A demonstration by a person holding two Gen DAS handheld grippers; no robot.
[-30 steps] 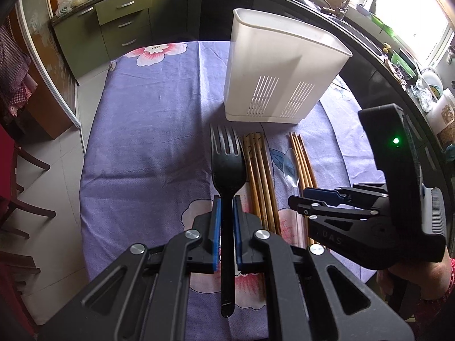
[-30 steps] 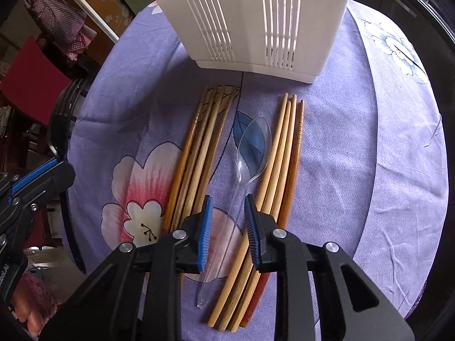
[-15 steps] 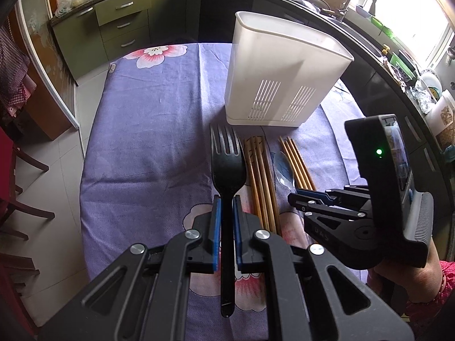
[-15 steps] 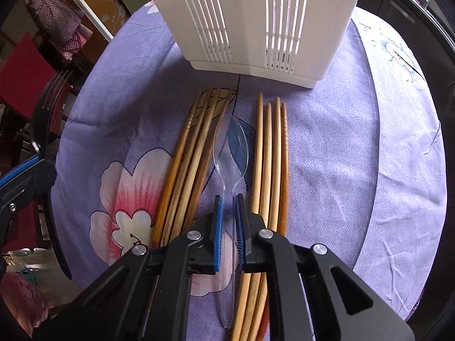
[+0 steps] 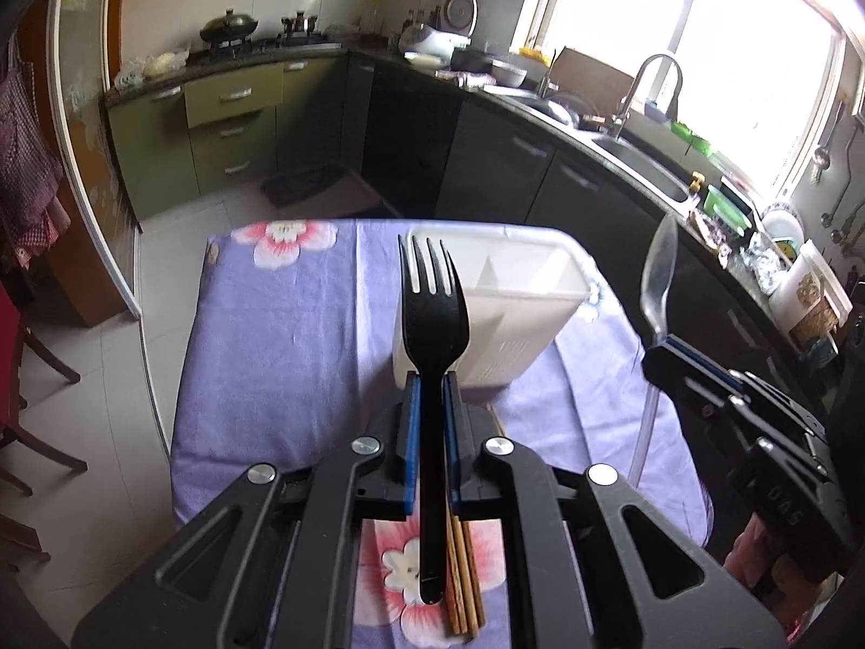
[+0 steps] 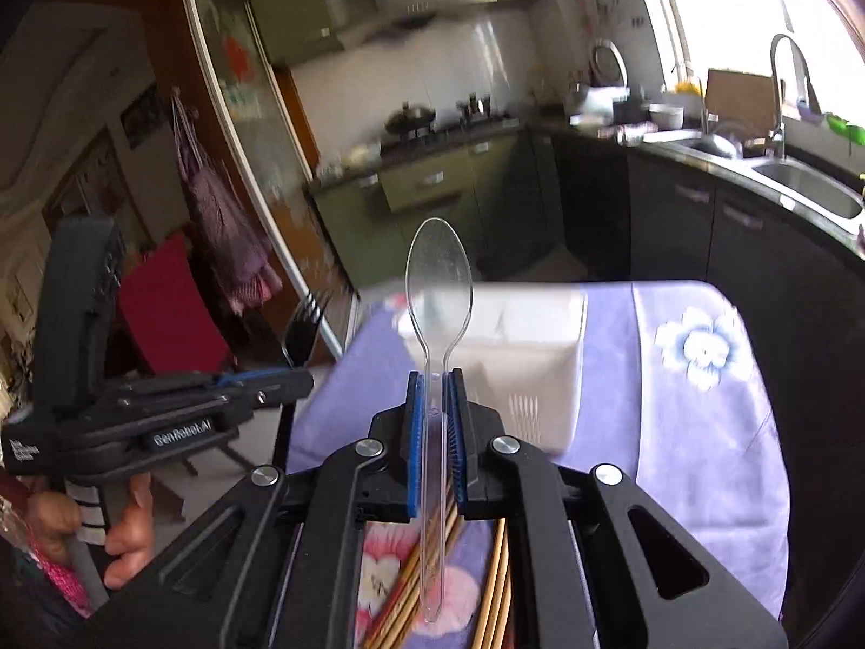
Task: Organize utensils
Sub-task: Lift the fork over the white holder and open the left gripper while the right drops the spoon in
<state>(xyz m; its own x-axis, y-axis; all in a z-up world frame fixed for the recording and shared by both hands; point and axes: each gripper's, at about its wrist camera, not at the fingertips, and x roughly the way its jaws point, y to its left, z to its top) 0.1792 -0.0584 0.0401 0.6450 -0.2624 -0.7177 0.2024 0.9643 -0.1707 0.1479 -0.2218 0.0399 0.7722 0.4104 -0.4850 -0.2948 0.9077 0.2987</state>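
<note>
The left gripper [image 5: 430,378], at the lower centre of its frame, is clamped on a black fork [image 5: 432,313], while the right gripper [image 6: 434,378] pinches a clear spoon [image 6: 438,281], each apparently carried by a hand [image 6: 127,519] glimpsed at the frame edge.

— What colours did the cutlery have?
— The fork [image 5: 432,319] was black, the spoon [image 6: 439,292] clear, and the chopsticks [image 5: 464,584] tan wood.
— And the cloth?
— The tablecloth [image 5: 281,357] was lilac with pink-and-white flowers; one flower looked blue. The holder [image 5: 519,319] was white, the cabinets [image 5: 232,130] olive green, and the gripper pads [image 6: 415,449] blue on black.
</note>
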